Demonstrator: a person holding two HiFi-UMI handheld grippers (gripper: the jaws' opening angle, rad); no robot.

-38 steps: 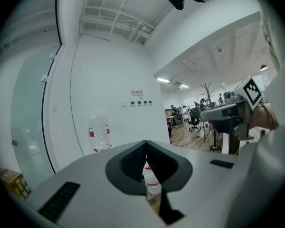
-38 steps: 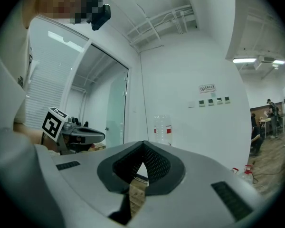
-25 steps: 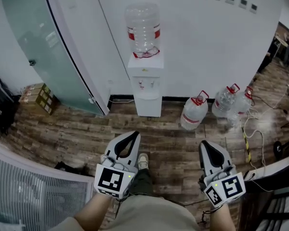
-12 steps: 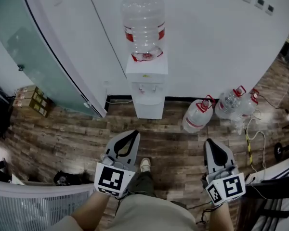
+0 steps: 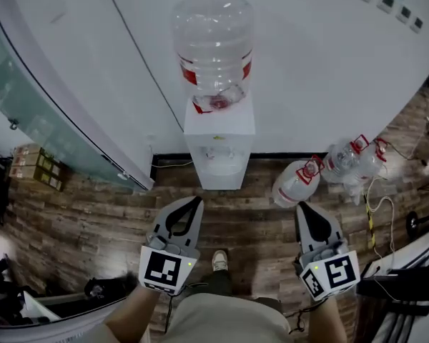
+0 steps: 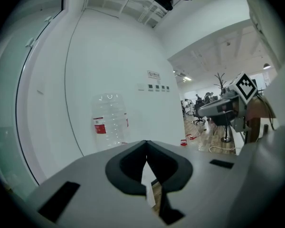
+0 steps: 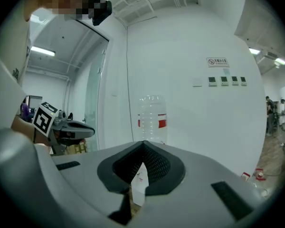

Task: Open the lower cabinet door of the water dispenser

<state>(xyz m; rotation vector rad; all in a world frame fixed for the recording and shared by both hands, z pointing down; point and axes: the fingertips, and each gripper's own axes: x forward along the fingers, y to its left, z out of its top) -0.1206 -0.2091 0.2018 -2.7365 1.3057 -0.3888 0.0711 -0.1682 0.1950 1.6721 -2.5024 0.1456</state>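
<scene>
Water dispenser (image 5: pixel 219 145) nearer, left gripper (image 5: pixel 197 201), right gripper (image 5: pixel 300 207) closed

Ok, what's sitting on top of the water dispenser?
A large clear bottle with red bands stands upside down on the water dispenser. The bottle itself hides the spot where its neck goes in.

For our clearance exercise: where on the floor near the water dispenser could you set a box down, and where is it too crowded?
Free: the wooden floor in front of the water dispenser and leftward to the glass door. Crowded: right of the dispenser, where spare bottles and cables lie.
</scene>
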